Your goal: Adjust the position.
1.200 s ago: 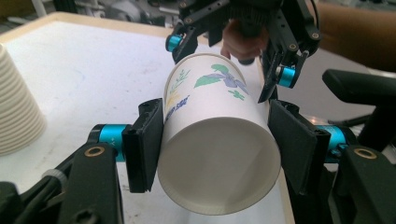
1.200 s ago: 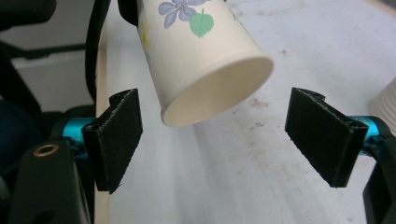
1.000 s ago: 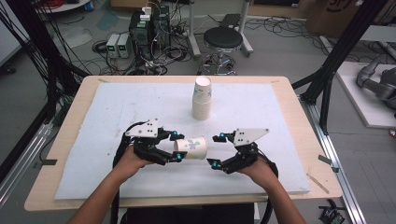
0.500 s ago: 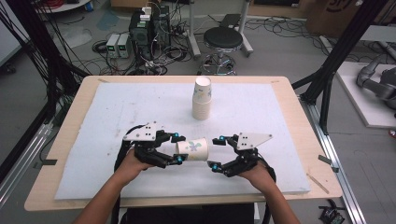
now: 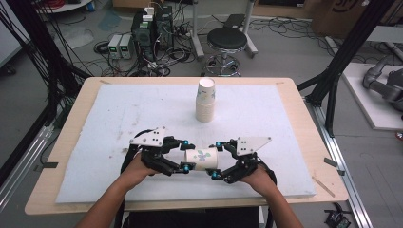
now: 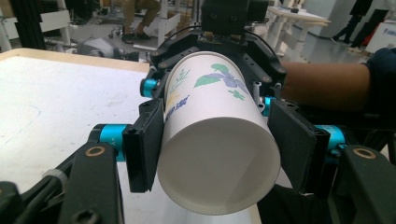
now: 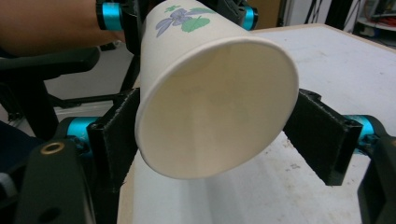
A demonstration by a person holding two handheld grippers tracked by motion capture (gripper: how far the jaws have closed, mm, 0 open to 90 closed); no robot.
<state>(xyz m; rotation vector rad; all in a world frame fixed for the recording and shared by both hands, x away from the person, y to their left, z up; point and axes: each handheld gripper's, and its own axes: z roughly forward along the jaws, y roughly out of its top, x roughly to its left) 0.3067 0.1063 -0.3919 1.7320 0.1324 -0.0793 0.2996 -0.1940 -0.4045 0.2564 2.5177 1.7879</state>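
Note:
A white paper cup point(image 5: 202, 158) with a purple-and-green flower print lies level between the two grippers, near the front of the white mat point(image 5: 285, 123). My left gripper point(image 5: 186, 156) is shut on its base end; in the left gripper view both pads point(image 6: 144, 144) press the cup point(image 6: 215, 116). My right gripper point(image 5: 216, 159) faces it from the right. Its jaws have just been closing around the cup's open end. In the right gripper view both pads point(image 7: 116, 135) touch the cup's rim point(image 7: 210, 107), which looks slightly oval.
A stack of paper cups point(image 5: 205, 99) stands upright at the back middle of the mat. The mat covers most of the wooden table point(image 5: 313, 156). Past the far edge stand a stool point(image 5: 227, 40) and electronics with cables on the floor.
The right gripper's jaws have narrowed from wide open onto the cup's open end. Both hands have stayed almost where they were, and the left gripper has kept its grip.

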